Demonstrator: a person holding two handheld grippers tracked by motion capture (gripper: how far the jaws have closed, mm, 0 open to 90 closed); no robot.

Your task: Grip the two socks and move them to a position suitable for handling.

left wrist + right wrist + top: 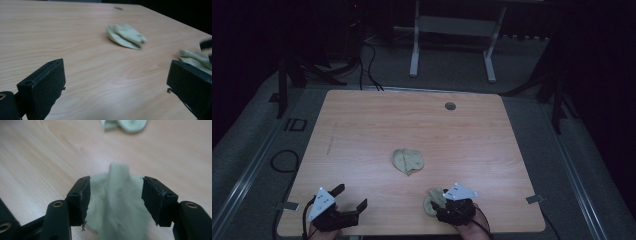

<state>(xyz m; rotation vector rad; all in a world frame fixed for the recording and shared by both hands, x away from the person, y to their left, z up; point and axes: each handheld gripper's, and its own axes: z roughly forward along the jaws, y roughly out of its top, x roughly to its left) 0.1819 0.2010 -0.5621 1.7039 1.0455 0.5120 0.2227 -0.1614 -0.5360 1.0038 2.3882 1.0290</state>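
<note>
Pale green sock (117,202) lying flat on desk (362,130) between jaws of right claw (116,197), pads parted on either side, not pressing. Second pale green sock (408,161), folded over, farther ahead of both claws, well apart. Left claw (351,198) wide open, nothing between jaws, low over bare wood near front edge.

High view looks down over the whole table (362,130); both gripper views sit low and close, sharing the folded cloth (126,36) mid-table.
</note>
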